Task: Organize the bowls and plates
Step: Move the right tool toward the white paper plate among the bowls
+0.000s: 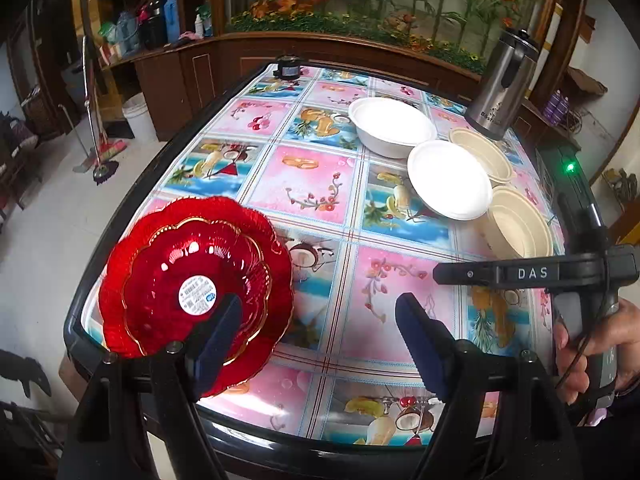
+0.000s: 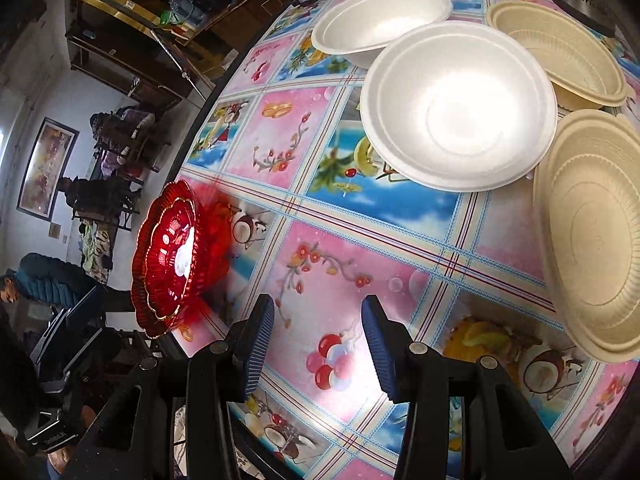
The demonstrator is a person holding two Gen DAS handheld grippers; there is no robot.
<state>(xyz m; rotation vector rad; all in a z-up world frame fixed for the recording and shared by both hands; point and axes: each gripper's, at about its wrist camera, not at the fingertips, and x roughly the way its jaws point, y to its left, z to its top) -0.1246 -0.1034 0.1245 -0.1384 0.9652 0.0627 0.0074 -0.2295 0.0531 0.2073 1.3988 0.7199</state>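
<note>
Blue-padded fingers of our left gripper (image 1: 320, 332) fill the foreground of the left wrist view, spread wide with nothing between them; the left pad sits in front of the red plates (image 1: 196, 276), but we cannot tell whether it touches them. We see two red scalloped plates there, the smaller nested in the larger, at the near left corner of the table (image 1: 304, 450), their rim reaching out past its black edge. That pair looks to us like the finished part of the job.

Our right gripper (image 2: 318, 340) also hangs open and empty above the flowered tablecloth (image 2: 320, 248), well apart from any dish. In the left wrist view it reaches in from the right side, level over the cloth.

We judge that the rest remains to be sorted. At the far right, near the steel kettle (image 1: 506, 84), four dishes lie loose: a white bowl (image 2: 380, 20), a white plate (image 2: 460, 108) whose rim overlaps that bowl's edge, and two cream bowls (image 2: 556, 48), the nearer one (image 2: 592, 236) just beside the white plate. None of these is nested with its twin yet, so we reckon the task is roughly a third done, with the white pair and cream pair waiting to be stacked
</note>
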